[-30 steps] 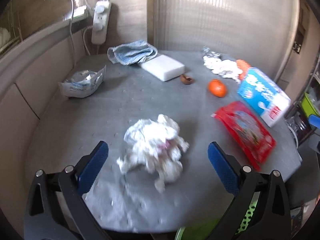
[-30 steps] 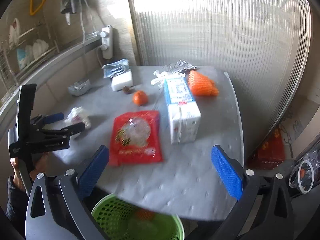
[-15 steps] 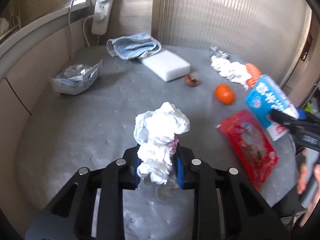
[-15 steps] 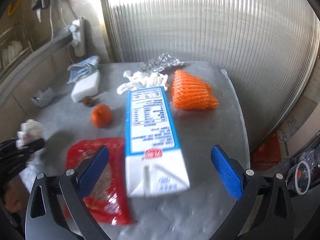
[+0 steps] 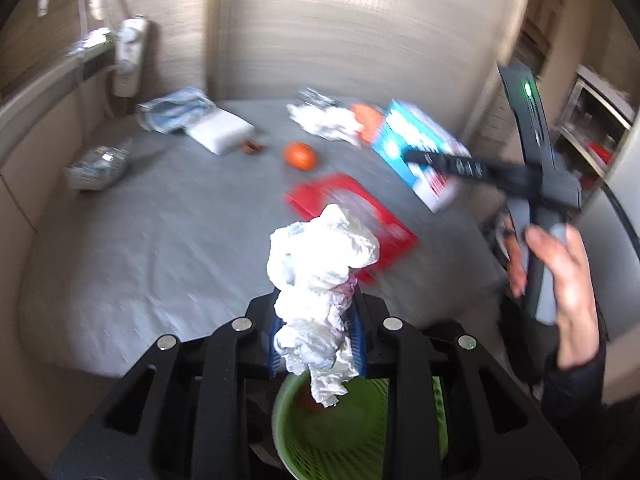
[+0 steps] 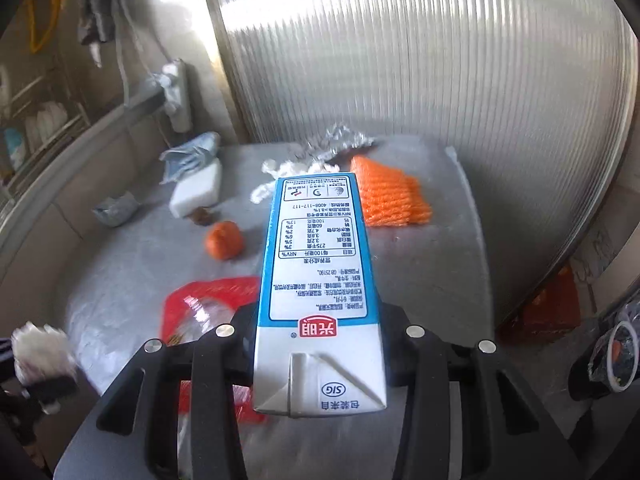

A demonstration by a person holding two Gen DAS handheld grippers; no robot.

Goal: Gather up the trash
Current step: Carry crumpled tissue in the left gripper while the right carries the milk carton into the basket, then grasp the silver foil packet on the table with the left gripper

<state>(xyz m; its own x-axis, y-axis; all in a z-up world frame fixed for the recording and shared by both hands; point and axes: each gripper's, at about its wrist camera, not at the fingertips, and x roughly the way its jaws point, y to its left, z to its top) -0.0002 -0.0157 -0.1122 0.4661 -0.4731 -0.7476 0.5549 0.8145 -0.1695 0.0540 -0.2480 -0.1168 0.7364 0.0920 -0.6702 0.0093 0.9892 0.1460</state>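
Note:
My left gripper [image 5: 318,336] is shut on a crumpled white tissue wad [image 5: 320,264] and holds it above the green mesh bin [image 5: 352,436] at the table's near edge. My right gripper [image 6: 318,344] is shut on a blue and white milk carton [image 6: 318,280], lifted off the grey table [image 6: 424,280]. The carton [image 5: 416,152] and the right gripper also show in the left wrist view. The tissue wad [image 6: 40,348] shows at the left edge of the right wrist view.
On the table lie a red snack bag [image 5: 360,208], an orange fruit [image 6: 224,240], an orange net [image 6: 388,196], white paper scraps [image 5: 324,120], foil [image 6: 336,142], a white sponge [image 5: 220,134], a blue cloth [image 5: 176,108] and a clear wrapper [image 5: 98,164].
My left gripper closed on the tissue, lifted it and carried it back over the bin. My right gripper moved in, closed on the milk carton and raised it.

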